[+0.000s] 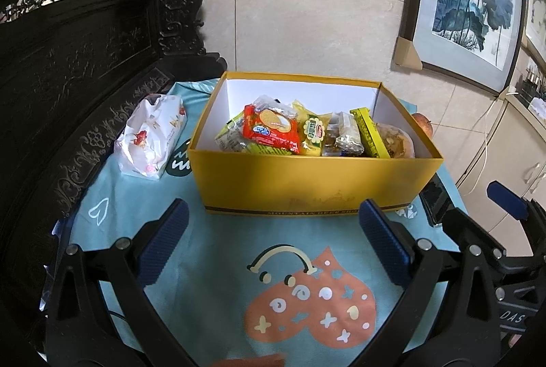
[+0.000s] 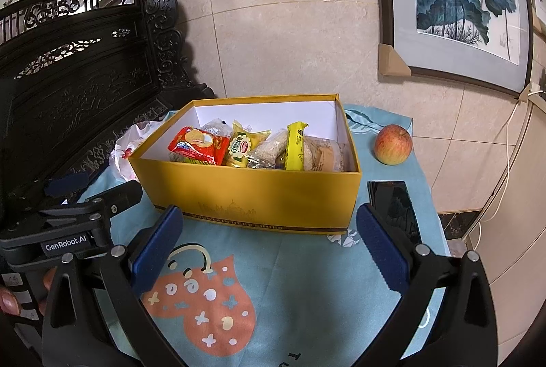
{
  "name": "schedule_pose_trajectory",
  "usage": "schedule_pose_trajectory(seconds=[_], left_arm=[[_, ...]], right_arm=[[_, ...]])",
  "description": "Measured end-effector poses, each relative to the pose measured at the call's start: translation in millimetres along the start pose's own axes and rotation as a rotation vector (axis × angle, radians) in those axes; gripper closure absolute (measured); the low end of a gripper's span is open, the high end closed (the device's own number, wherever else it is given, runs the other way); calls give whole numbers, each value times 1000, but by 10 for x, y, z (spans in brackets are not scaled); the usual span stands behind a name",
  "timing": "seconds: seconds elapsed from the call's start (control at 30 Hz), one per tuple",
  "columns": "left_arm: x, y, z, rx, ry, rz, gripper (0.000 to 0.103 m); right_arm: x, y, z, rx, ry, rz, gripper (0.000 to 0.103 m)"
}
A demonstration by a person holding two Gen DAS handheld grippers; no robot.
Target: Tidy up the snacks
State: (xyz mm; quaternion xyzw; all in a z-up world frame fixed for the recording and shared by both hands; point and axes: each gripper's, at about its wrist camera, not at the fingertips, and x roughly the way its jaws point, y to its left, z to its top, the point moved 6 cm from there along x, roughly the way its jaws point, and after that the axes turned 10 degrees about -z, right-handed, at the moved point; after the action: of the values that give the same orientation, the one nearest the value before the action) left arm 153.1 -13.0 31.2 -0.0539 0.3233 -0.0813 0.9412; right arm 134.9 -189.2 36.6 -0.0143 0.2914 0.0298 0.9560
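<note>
A light-blue cloth (image 1: pixel 143 206) covers the table; the yellow box (image 1: pixel 307 179) at its middle holds the snack packets (image 1: pixel 273 128). Both the left gripper (image 1: pixel 273 244) and right gripper (image 2: pixel 269 247) hover near, jaws wide, empty. A white bag (image 1: pixel 150 138) lies left, a phone (image 2: pixel 392 203) and 1 apple (image 2: pixel 392 145) right

The open cardboard box (image 2: pixel 259 199) was mustard yellow outside, white inside; the cloth (image 2: pixel 307 292) over the table was pale blue, printed with a spotted salmon heart; the apple (image 2: pixel 393 144) was red-yellow.
</note>
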Motion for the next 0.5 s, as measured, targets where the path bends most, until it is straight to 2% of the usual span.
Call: schedule_pose_trajectory(seconds=[0.4, 0.47, 0.5], left_arm=[[28, -16, -13, 5, 10, -11, 2], [12, -31, -17, 13, -7, -18, 2], [-24, -37, -15, 24, -41, -7, 2]], right_arm=[[15, 5, -35, -2, 2, 0, 1], [18, 9, -43, -2, 3, 0, 1], [22, 9, -44, -3, 5, 1, 1]])
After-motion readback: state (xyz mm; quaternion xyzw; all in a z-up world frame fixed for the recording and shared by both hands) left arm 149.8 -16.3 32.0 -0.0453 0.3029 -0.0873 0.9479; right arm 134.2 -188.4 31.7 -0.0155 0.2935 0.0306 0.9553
